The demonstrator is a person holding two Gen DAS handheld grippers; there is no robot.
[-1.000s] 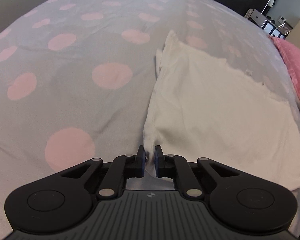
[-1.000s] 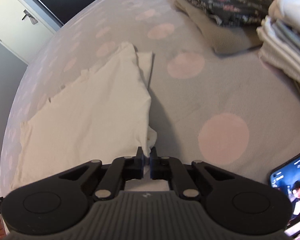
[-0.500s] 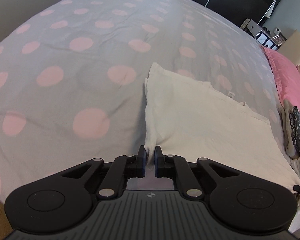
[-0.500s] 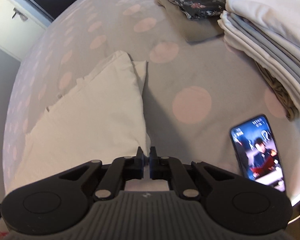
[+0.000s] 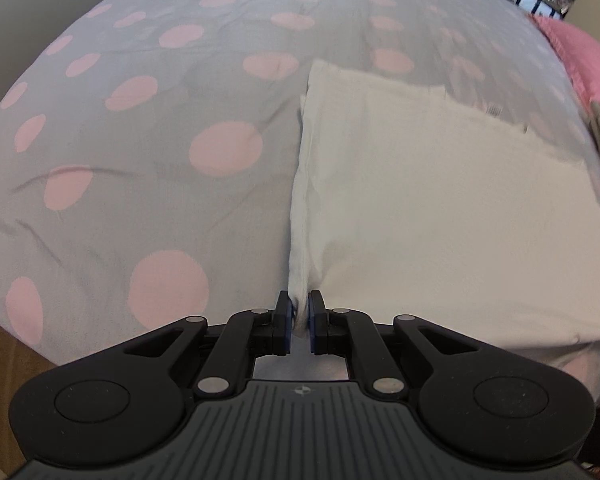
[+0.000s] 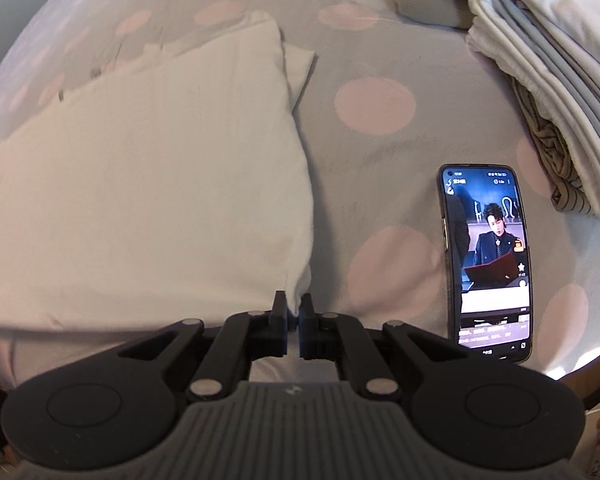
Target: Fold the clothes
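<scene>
We hold the left tool (image 5: 299, 312) pointing steeply down, its two black fingers (image 5: 283, 314) drawn almost together toward twelve o'clock, pinching a fold of cloth. Our right tool (image 6: 293, 314) tilts down the same way, its fingers (image 6: 279, 312) nearly closed, nipping cloth at their tips.

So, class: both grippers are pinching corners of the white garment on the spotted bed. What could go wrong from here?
1. The left gripper and right gripper each pinch only a small bit of the white garment, so a corner could slip free.
2. The phone lies close beside the right gripper; cloth could drag it.
3. The folded stack nearby might get knocked.
</scene>
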